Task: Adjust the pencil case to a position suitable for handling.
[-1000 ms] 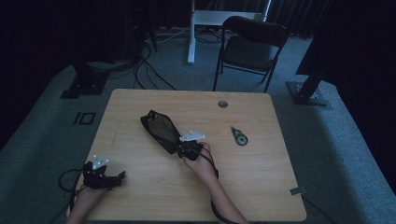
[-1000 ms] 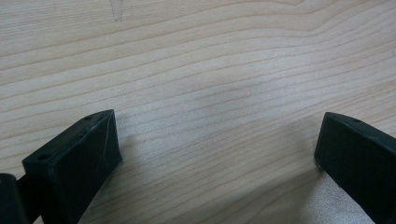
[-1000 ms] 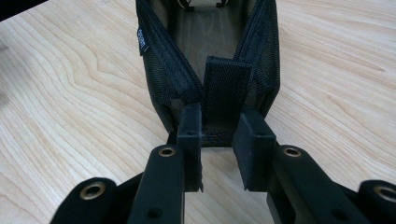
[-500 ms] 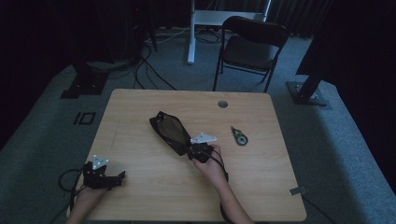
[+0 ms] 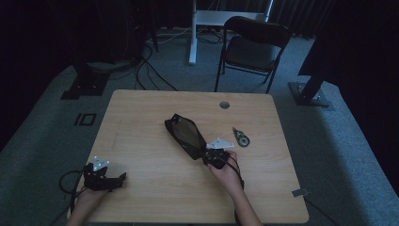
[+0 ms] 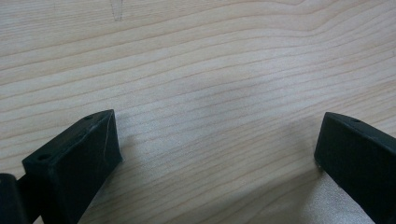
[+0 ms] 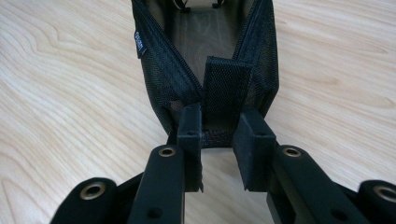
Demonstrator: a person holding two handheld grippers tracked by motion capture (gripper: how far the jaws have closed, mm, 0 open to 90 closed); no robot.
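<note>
Black mesh is what we have in our right gripper [image 5: 212, 157]: a zippered pouch [image 5: 185, 134] lying near the middle of the wooden table [image 5: 141, 117], its mouth standing open along the zip. In the right gripper view the jaws of this gripper [image 7: 215, 135] have closed in on the small woven tab [image 7: 222, 95] at the pouch's [image 7: 163, 79] near end — the tab stands up between them, and the pads look pressed against the fabric at its base. From the high view the pouch runs away from our right hand [image 5: 226, 169] on a slant, toward the far left of the table, with the grey three-cornered plate sitting just over the end we hold.

Beyond the pouch's held end, to its right and a little farther from us, a small green-and-black tape dispenser [image 5: 241, 137] lies flat on the wood, apart from both pouch and gripper. A round grommet hole [image 5: 224, 104] sits near the table's far edge, beyond the pouch.

Our left gripper [image 5: 101, 175] rests well apart from the pouch, down at the table's near left corner, in our left hand [image 5: 89, 195]. Its own view shows the two black jaws spread wide over bare wood grain [image 6: 210, 84], nothing between them.

Past the table, beyond the pouch's far end, a dark folding chair [image 5: 254, 44] stands on grey carpet.
</note>
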